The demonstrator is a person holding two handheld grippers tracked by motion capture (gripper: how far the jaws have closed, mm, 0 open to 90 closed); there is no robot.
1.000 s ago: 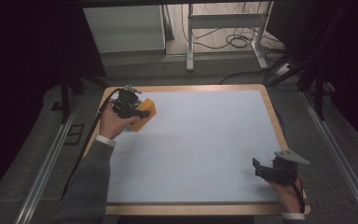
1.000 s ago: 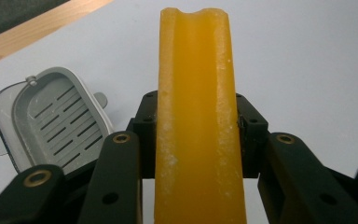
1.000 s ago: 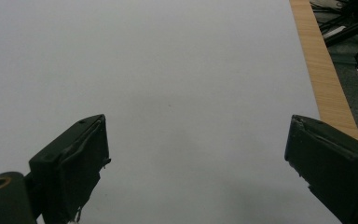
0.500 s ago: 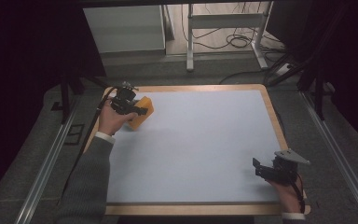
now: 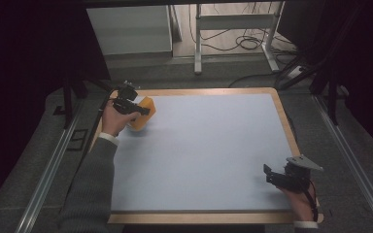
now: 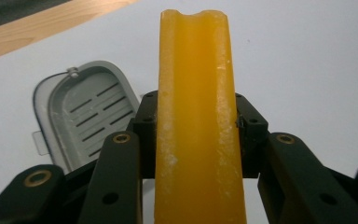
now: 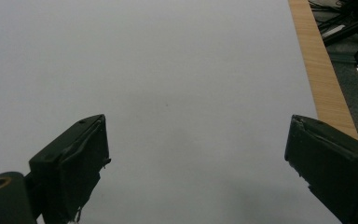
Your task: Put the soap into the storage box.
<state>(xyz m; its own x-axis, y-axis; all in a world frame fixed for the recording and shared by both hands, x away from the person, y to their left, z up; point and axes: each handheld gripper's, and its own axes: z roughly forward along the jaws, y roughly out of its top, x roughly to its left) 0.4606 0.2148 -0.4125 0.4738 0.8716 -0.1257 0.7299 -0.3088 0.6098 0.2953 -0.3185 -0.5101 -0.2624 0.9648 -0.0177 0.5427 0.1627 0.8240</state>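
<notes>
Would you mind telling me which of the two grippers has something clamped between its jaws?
The left gripper, at the table's far left corner: its jaws clamp an orange bar. The right gripper has its jaws spread wide with nothing between them.

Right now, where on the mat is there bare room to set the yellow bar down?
The middle of the pale mat lies bare, from the left gripper and its yellow bar across to the right gripper at the near right corner. The far left corner is crowded: a grey slotted tray lies just beyond the bar.

Grey sleeves, white cuffs, black brass-riveted tongs.
</notes>
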